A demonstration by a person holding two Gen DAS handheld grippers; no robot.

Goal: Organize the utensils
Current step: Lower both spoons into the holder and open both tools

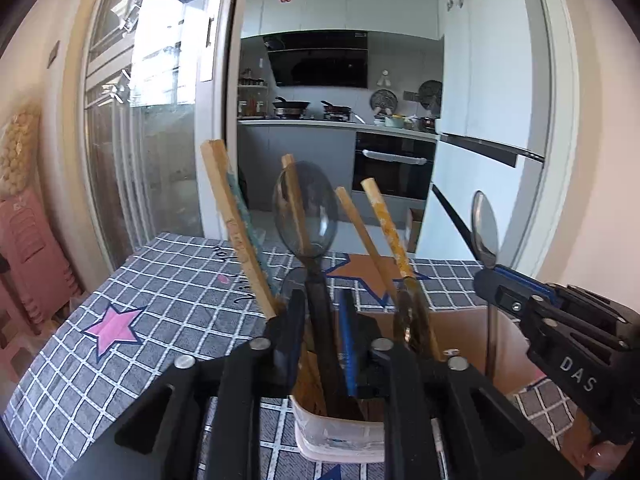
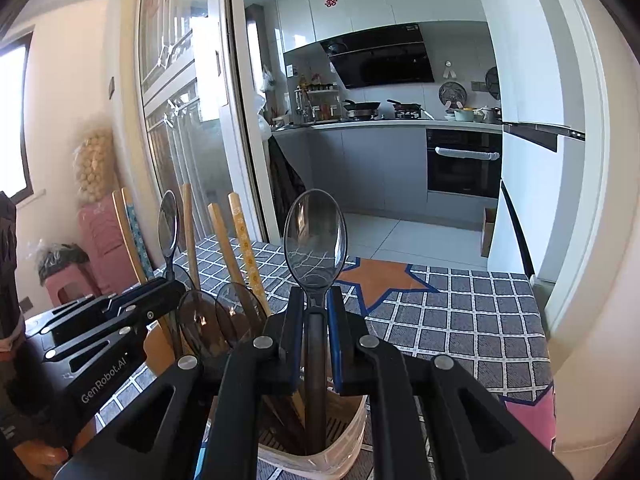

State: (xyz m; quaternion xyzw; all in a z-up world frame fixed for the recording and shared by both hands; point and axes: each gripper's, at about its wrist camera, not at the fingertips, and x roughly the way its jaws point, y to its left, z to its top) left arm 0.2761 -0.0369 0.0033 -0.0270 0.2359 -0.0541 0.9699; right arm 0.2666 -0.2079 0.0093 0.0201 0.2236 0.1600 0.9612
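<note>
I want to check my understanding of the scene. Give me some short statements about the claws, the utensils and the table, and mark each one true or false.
1. The right claw is shut on the right spoon. True.
2. The left claw clamps a chopstick. False: its jaws are open, with the left spoon standing between them.
3. Chopsticks stand in the holder below the left claw. True.
4. Both spoons point bowl down. False: both bowls are up.
5. The tablecloth is plain red. False: it is grey-blue with a white grid and stars.
</note>
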